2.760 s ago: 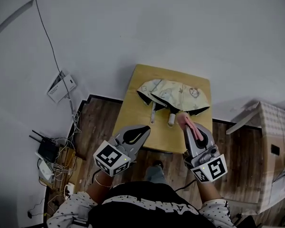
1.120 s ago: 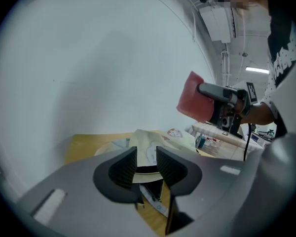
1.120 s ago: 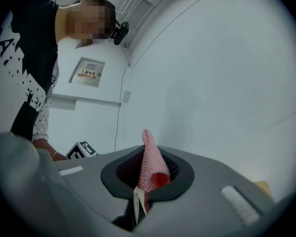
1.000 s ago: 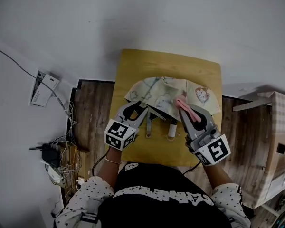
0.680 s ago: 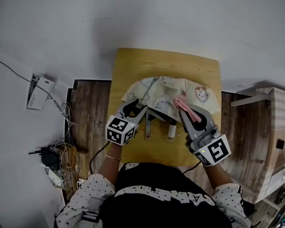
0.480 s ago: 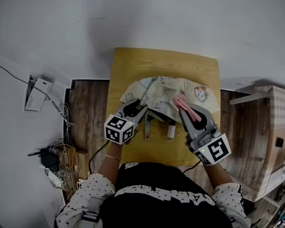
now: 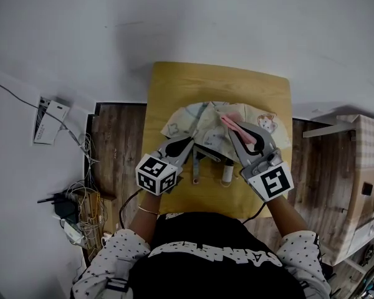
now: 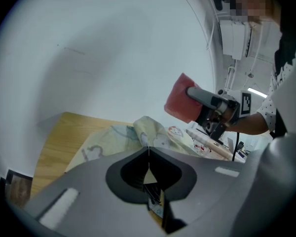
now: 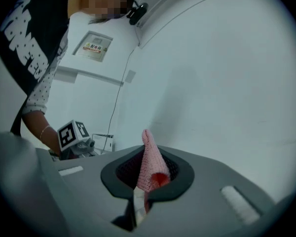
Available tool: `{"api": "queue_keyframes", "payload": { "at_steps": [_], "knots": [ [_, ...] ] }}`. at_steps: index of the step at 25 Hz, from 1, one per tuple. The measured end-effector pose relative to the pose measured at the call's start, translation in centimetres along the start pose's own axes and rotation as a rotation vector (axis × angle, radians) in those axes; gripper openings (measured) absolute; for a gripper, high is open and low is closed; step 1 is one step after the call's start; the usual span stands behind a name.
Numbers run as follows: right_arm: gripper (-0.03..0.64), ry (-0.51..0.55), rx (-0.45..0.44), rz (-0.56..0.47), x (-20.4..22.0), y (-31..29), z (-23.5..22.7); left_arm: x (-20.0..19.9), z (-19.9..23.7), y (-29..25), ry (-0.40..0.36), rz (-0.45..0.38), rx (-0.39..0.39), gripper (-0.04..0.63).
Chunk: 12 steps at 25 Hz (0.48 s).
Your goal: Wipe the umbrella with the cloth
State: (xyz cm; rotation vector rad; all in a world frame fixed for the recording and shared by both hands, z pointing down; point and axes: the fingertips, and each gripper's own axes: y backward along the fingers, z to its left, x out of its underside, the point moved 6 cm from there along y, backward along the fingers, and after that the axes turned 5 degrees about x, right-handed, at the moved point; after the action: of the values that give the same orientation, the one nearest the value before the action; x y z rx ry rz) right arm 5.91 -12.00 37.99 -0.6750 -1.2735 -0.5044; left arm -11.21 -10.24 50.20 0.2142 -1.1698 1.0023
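A cream patterned umbrella (image 7: 206, 120) lies half-open on the small wooden table (image 7: 218, 83), its white handle (image 7: 227, 173) pointing toward me. My left gripper (image 7: 187, 141) has just been closing and is shut on the near left edge of the canopy. In the left gripper view a sliver of cream fabric (image 8: 149, 174) shows between the shut jaws of the left gripper (image 8: 149, 149). My right gripper (image 7: 232, 128) is shut on a folded pink cloth (image 7: 238, 128) and hovers over the canopy's middle. The right gripper view shows the cloth (image 9: 150, 162) sticking up from the jaws.
The table stands against a white wall. To its right stands a cardboard box (image 7: 355, 167). On the wooden floor at the left lie a router with tangled cables (image 7: 68, 207) and a white device (image 7: 50, 120). Bare tabletop lies beyond the umbrella.
The left gripper's jaws, open half a second ago, have shut on the canopy edge. The right gripper has carried the pink cloth left and forward over the canopy.
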Motion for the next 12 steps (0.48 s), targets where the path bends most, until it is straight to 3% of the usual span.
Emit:
{"api": "queue_keyframes", "payload": {
  "at_steps": [6,12],
  "knots": [
    [0.029,0.1,-0.037,0.061,1.9,-4.0,1.9,-0.5,-0.7,0.3,0.002,-0.018,0.014,0.005],
    [0.029,0.101,-0.076,0.101,4.0,-5.6,2.9,-1.0,-1.1,0.6,0.002,-0.034,0.023,0.005]
  ]
}}
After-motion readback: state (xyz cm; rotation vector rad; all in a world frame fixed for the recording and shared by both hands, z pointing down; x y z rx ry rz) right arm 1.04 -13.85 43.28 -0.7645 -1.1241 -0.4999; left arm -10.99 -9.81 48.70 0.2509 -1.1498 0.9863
